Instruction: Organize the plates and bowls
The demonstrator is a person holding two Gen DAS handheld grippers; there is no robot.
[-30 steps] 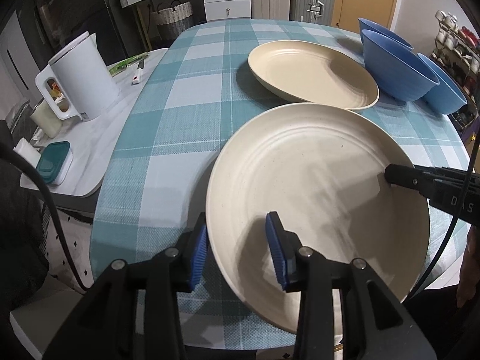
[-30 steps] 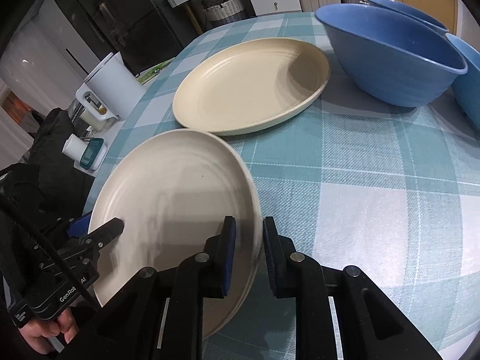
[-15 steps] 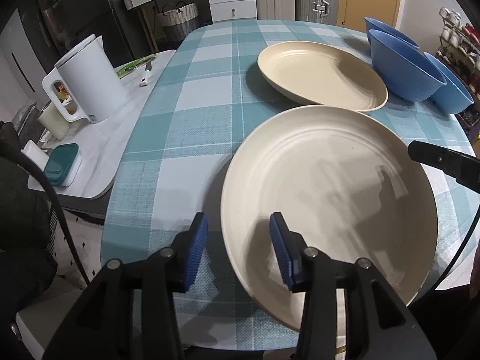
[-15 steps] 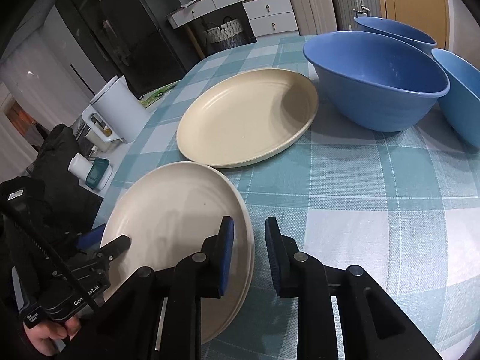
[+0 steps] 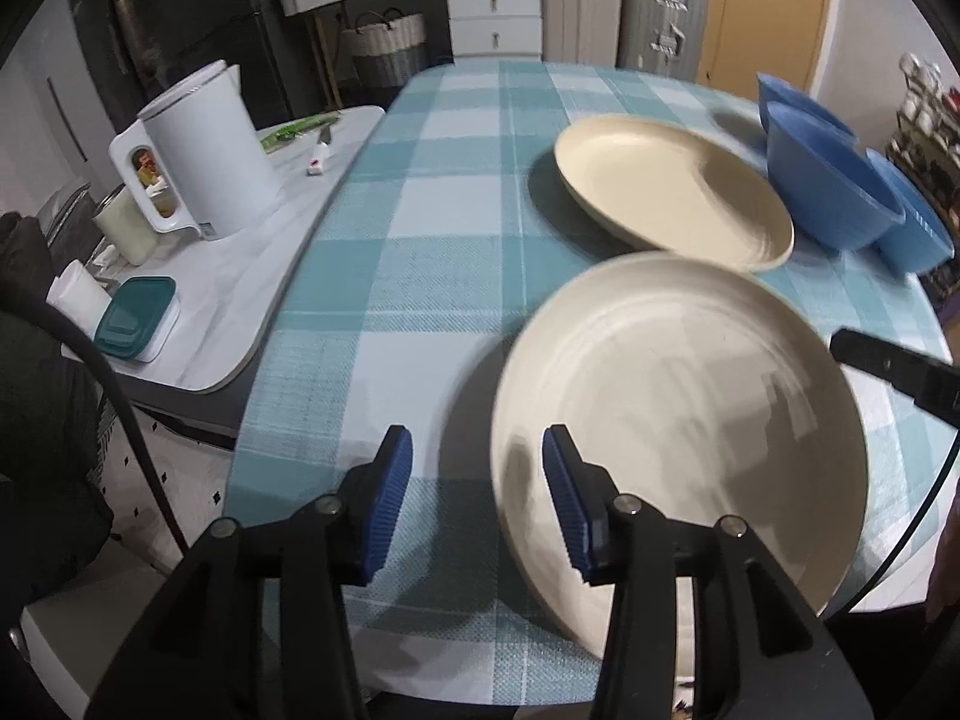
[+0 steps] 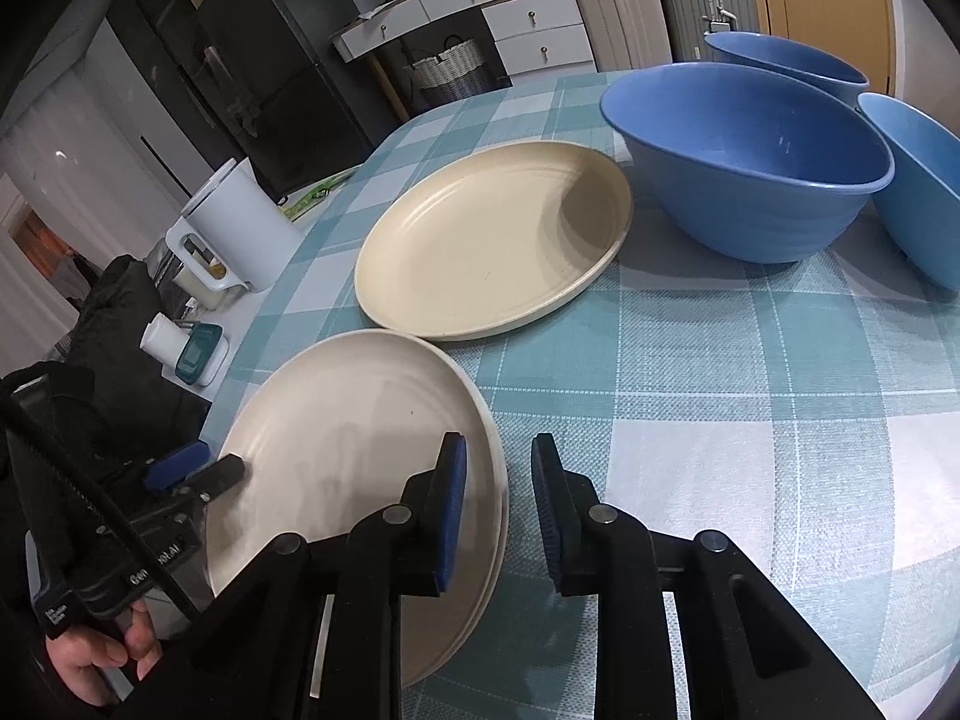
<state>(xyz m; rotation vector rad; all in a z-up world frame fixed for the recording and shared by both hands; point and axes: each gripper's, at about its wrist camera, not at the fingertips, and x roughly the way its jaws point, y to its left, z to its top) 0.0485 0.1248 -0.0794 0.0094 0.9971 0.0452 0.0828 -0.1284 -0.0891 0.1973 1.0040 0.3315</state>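
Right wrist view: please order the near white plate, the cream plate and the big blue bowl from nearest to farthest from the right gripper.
1. Near white plate, at the right gripper's left finger.
2. Cream plate, behind it, mid-table.
3. Big blue bowl, farthest, upper right.

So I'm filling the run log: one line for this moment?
left gripper: opening, astride near plate rim | right gripper: opening, astride same rim | far plate, blue bowls: untouched
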